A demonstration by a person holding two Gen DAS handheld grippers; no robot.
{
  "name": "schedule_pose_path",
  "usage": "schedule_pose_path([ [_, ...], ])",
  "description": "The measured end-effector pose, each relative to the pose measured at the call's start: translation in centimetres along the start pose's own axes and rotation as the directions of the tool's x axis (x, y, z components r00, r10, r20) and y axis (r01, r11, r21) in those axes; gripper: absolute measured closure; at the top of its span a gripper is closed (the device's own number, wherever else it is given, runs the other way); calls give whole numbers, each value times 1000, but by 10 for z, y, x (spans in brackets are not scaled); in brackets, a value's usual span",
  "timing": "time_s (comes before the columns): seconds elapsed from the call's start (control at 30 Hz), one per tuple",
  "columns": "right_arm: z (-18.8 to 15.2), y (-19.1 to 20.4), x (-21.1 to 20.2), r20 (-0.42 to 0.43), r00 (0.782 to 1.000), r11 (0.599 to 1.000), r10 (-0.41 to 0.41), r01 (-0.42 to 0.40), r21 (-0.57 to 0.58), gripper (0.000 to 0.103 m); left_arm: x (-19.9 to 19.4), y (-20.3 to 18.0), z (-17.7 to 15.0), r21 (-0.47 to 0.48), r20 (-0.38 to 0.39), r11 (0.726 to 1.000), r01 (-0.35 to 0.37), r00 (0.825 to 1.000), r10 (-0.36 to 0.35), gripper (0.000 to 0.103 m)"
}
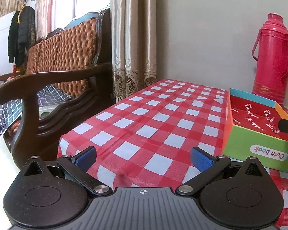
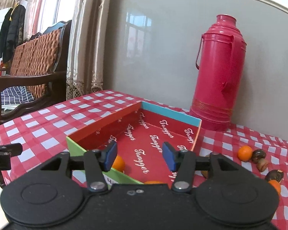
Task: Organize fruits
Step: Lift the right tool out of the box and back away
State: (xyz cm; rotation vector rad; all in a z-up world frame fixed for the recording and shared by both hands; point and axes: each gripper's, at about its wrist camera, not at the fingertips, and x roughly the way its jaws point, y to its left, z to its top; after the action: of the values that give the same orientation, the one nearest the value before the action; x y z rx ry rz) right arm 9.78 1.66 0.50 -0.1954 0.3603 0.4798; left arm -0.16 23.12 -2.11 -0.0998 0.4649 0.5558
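Two small orange fruits lie inside the open red-lined box point(image 2: 144, 134): one orange point(image 2: 118, 163) at its near left corner, just behind the right gripper's point(image 2: 140, 156) left pad, another point(image 2: 153, 182) at the near edge at 6 o'clock. The right gripper's pads stand apart over the box, holding nothing. At 3 o'clock on the checked tablecloth point(image 2: 48, 130) lie more oranges point(image 2: 244, 153) among dark brown fruits point(image 2: 259, 155). The pink thermos point(image 2: 219, 72) stands at 1 o'clock. The left gripper point(image 1: 143, 156) hangs wide open and empty, the box at its 3 o'clock.
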Motion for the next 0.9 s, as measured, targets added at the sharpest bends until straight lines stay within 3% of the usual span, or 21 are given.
schedule_pose_path([
  [0.77, -2, -13, -5, 7, 999, 999, -32, 32, 11, 58, -6, -11, 3, -6, 14, 1000, 16, 1000, -16, 0],
  [0.83, -4, -19, -8, 17, 999, 999, -50, 50, 11, 53, -7, -14, 5, -16, 18, 999, 31, 999, -31, 0],
  [0.9, -6, -26, -12, 28, 997, 997, -70, 69, 18, 38, -8, -20, 7, -30, 19, 998, 60, 998, -60, 0],
])
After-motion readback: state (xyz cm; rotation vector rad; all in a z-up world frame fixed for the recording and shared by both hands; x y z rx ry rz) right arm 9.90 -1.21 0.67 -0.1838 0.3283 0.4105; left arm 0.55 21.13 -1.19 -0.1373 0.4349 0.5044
